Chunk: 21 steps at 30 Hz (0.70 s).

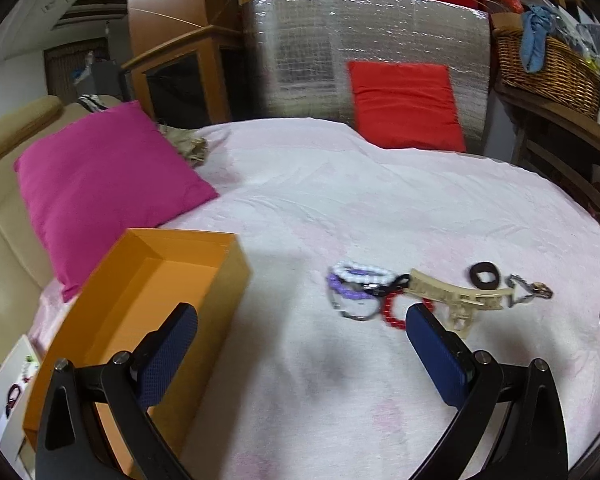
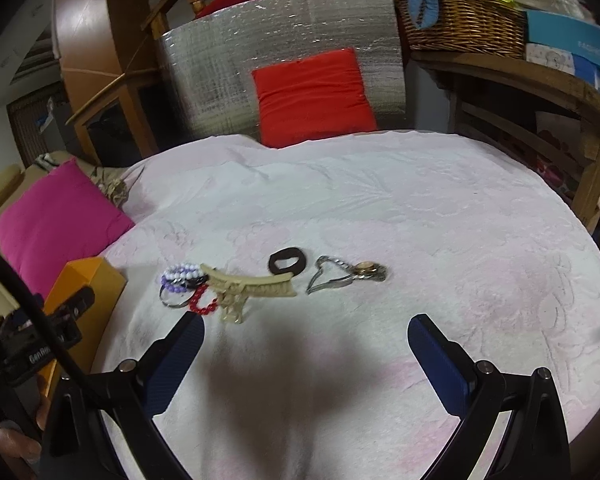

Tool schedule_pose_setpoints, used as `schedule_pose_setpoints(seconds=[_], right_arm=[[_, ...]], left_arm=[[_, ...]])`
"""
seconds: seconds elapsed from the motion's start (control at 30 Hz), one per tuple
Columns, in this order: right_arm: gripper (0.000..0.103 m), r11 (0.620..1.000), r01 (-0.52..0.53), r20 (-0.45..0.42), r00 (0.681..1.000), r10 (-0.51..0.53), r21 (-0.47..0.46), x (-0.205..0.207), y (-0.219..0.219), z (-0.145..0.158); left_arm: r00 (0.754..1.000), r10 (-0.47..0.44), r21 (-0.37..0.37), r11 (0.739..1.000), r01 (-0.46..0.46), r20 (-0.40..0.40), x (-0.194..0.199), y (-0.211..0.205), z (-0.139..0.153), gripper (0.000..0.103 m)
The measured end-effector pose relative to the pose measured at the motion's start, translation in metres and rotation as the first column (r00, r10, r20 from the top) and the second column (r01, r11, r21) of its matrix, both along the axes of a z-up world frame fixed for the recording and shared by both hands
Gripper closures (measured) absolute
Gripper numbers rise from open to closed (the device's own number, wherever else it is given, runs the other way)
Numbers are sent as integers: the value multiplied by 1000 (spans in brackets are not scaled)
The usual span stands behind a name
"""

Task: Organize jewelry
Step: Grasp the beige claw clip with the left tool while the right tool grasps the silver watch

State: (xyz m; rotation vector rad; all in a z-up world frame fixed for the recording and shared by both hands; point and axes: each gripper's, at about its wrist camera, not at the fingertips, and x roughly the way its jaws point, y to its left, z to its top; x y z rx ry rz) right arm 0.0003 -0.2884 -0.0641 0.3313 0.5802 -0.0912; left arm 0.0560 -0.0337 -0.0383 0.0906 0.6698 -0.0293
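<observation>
A pink bedspread (image 2: 380, 208) is carrying the jewelry pile (image 1: 364, 292), lying just right of the orange box (image 1: 140, 300); the left claw (image 1: 300, 344), spread and empty, is being held nearer than the equally released right claw (image 2: 304, 344).

Orange box (image 2: 85, 285) (far end only) behind left tool (image 2: 66, 312).

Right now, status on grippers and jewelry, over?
Left gripper open, empty. Right gripper open, empty. Jewelry pile on the cloth, orange box empty at left. Nothing in the way.
</observation>
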Motion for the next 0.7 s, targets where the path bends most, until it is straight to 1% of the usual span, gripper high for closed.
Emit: schedule_pose_setpoints(seconds=[0.13, 0.2, 0.27, 0.33, 0.43, 0.53, 0.57, 0.67, 0.7], right_arm=[[0, 998, 58, -16, 998, -58, 5, 10, -25, 0], [0, 996, 84, -32, 996, -83, 15, 17, -40, -2], [0, 994, 101, -49, 994, -99, 35, 22, -53, -5], [1, 991, 118, -62, 992, -114, 64, 27, -69, -8], [4, 985, 146, -76, 987, -139, 95, 30, -89, -11], [10, 969, 183, -98, 981, -168, 168, 32, -114, -18], [10, 962, 194, -109, 978, -175, 194, 32, -121, -22], [13, 948, 209, -136, 974, -181, 240, 33, -133, -30], [13, 944, 211, -142, 974, -179, 254, 33, -137, -32]], left_arm=[[996, -84, -50, 995, 82, -32, 8, -19, -8, 0], [989, -141, -81, 987, 137, -49, 14, -34, -13, 0], [982, -179, -86, 981, 174, -56, 16, -50, -18, 0], [977, -206, -72, 977, 201, -60, 19, -65, -23, 0], [967, -242, -19, 970, 241, -76, 25, -91, -34, 0], [959, -260, 21, 964, 264, -116, 36, -110, -48, 0], [954, -267, 25, 962, 272, -135, 41, -116, -54, 0], [948, -281, 13, 958, 286, -152, 50, -123, -63, 1], [946, -287, 9, 956, 292, -151, 52, -124, -64, 6]])
